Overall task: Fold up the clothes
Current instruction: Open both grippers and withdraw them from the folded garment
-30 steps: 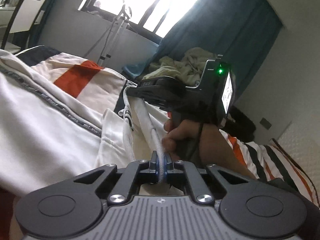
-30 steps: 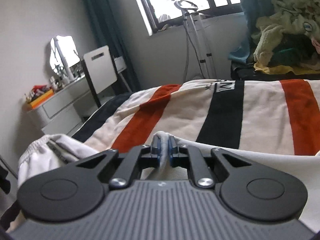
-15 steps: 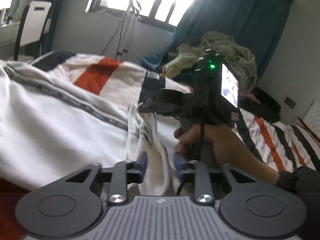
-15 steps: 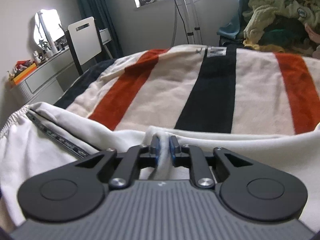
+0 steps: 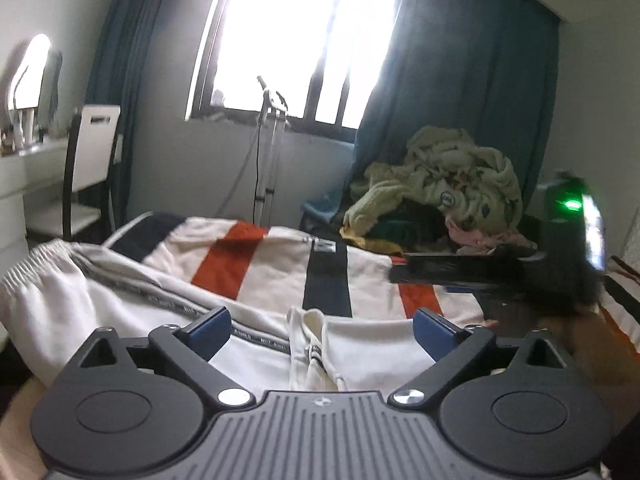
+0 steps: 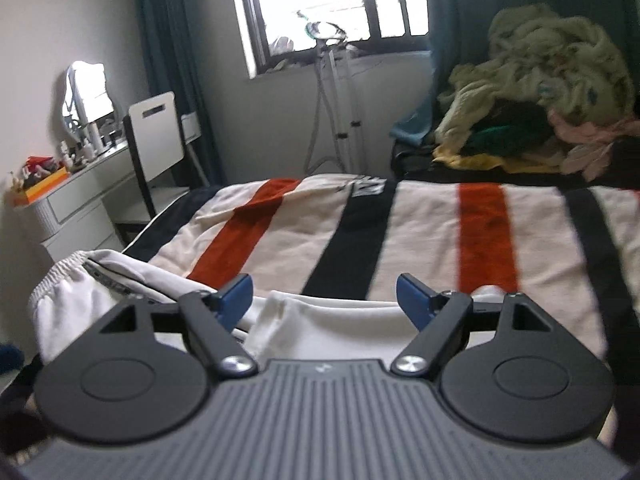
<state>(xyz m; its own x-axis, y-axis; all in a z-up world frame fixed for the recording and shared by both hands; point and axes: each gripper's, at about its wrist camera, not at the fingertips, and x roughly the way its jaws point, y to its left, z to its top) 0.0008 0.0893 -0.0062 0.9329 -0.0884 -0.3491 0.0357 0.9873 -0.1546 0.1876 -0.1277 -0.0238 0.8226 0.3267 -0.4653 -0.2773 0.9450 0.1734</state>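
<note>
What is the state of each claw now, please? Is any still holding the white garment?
Left claw: open, just released, white garment lies below it.
Right claw: open, just released, holding nothing.

Bright window [image 5: 296, 40] between teal curtains [image 5: 460, 100]; white chair [image 6: 154, 136] beside dresser [image 6: 76, 204]; grey walls.

White garment [image 5: 100, 312] – soft matt cloth (ribbed waistband) – on fleecy striped blanket [image 6: 420, 232]

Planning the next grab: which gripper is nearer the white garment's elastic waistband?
Left. The left gripper sits nearer the waistband; the right gripper is farther right, over the striped blanket.
</note>
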